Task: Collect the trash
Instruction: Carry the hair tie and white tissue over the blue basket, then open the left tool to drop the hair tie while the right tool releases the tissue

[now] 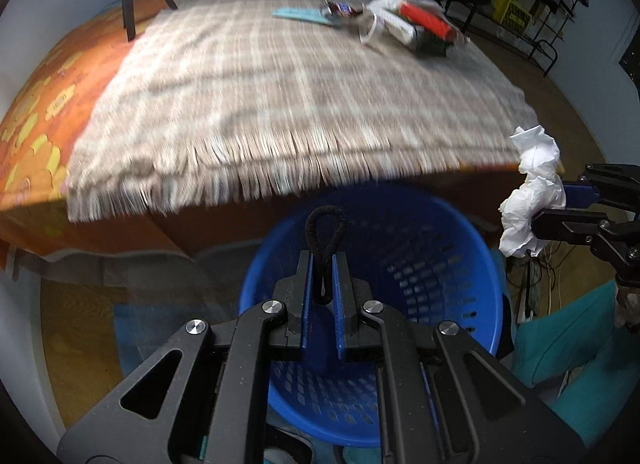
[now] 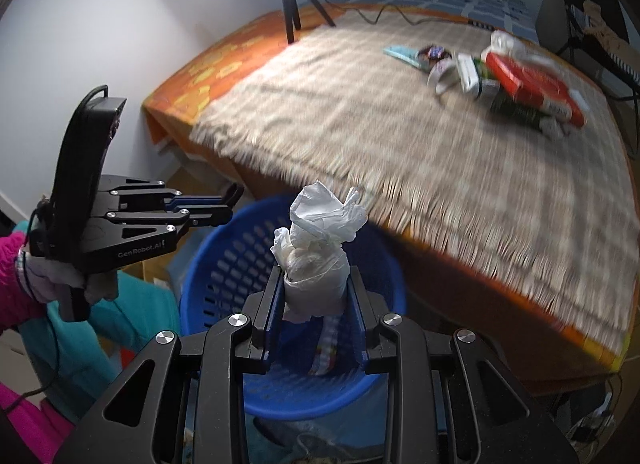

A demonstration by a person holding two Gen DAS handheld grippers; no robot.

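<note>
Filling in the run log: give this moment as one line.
left gripper: shut on black hair tie | right gripper: shut on crumpled white tissue | both over blue basket | more trash on bed

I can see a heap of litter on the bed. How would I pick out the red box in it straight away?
Start at the bed's checked fringed blanket. The litter lies near its far right corner, well beyond the blue basket. The red box lies on top at the right end of the heap, flat and bright red, while its neighbours are a white bag, a dark green pack and a pale blue wrapper.
</note>
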